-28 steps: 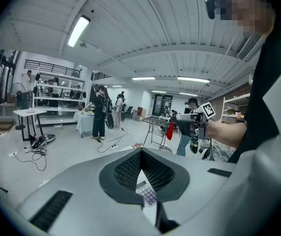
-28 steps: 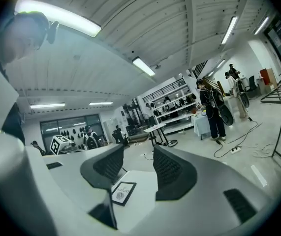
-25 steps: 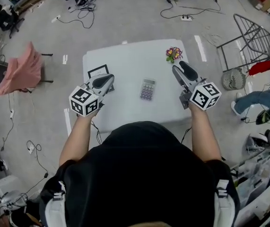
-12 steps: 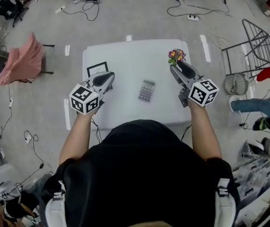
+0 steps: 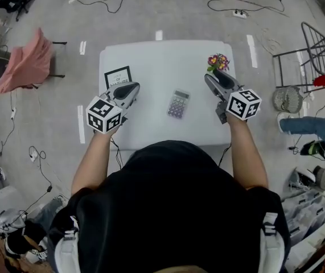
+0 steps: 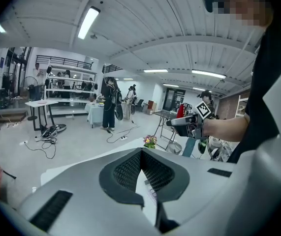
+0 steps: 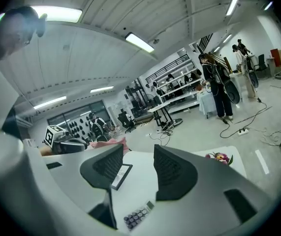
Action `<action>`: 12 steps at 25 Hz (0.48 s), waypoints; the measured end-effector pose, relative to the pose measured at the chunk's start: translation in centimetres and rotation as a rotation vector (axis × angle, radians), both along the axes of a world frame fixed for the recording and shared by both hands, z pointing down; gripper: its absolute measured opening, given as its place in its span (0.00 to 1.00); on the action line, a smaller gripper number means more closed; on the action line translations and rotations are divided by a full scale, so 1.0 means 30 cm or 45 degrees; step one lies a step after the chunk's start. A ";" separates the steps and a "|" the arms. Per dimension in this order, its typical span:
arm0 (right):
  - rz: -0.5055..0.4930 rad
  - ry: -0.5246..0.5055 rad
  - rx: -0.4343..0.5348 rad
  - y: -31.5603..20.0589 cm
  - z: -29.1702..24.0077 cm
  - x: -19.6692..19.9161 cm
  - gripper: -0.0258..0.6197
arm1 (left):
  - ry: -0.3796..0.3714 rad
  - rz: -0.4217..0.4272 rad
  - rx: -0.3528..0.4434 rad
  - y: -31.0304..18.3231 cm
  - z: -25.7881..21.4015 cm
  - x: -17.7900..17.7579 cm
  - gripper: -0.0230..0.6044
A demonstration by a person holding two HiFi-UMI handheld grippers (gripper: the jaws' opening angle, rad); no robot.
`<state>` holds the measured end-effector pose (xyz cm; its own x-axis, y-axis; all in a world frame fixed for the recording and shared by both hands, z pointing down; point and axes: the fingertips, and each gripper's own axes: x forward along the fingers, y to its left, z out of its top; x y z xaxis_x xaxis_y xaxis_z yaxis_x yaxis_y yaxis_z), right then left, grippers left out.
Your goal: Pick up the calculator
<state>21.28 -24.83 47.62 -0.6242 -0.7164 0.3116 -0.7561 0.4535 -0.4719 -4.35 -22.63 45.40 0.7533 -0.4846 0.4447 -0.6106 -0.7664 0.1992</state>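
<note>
- The calculator [image 5: 178, 104] is lying flat on the white counter [image 5: 162, 56], near its middle, keys facing up and its display end pointing away from the person. Nothing is touching it.
- The left gripper [image 5: 131, 88] is hanging over the left part of the counter, apart from the calculator and to its left. Its marker cube is sitting at the end nearer the person.
- In the left gripper view, this gripper's jaws are sitting clenched, tips meeting, with nothing held. Only a narrow wedge is staying open behind the tips, and the counter is showing through it.
- The right gripper [image 7: 138, 154] is holding its jaws released and wide apart, with nothing between the pads. The bare counter is showing through the gap.
- In the right gripper view, the calculator is showing low in the frame, below the gap and closer to the left-hand jaw. In the head view, this gripper is hanging to the right of the calculator, clear of it.
- A black-framed sign [image 5: 118, 77] is lying on the left far part of the counter, just beside the left gripper's tip.
- A small bunch of flowers [image 5: 218, 62] is sitting near the far right corner, just beyond the right gripper's tip.
- A pink cloth [image 5: 25, 67] is hanging over a chair on the floor, left of the counter.
</note>
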 end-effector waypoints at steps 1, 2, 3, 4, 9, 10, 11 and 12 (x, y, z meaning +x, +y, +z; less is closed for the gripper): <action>-0.007 0.004 -0.015 -0.002 0.020 0.001 0.36 | -0.005 -0.003 -0.004 -0.001 0.009 0.003 0.06; -0.013 0.008 -0.028 -0.003 0.041 0.003 0.36 | -0.007 -0.007 -0.011 -0.002 0.019 0.007 0.06; -0.019 0.013 -0.041 -0.004 0.061 0.006 0.36 | -0.008 -0.010 -0.019 -0.002 0.030 0.012 0.06; -0.023 0.018 -0.054 -0.005 0.082 0.011 0.36 | -0.011 -0.011 -0.028 -0.001 0.043 0.018 0.06; -0.046 0.021 -0.122 -0.007 0.184 0.007 0.36 | -0.026 -0.031 -0.089 0.002 0.125 0.020 0.06; -0.054 0.019 -0.138 -0.007 0.206 0.000 0.36 | -0.029 -0.039 -0.103 0.004 0.143 0.016 0.06; -0.063 0.018 -0.153 -0.007 0.227 -0.005 0.36 | -0.032 -0.048 -0.115 0.008 0.162 0.013 0.06; -0.072 0.017 -0.167 -0.008 0.246 -0.007 0.36 | -0.036 -0.055 -0.128 0.012 0.181 0.014 0.06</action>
<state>21.08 -25.05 54.99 -0.6578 -0.6324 0.4090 -0.7375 0.4307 -0.5202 -3.93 -22.27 50.84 0.7192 -0.4682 0.5133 -0.6490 -0.7165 0.2558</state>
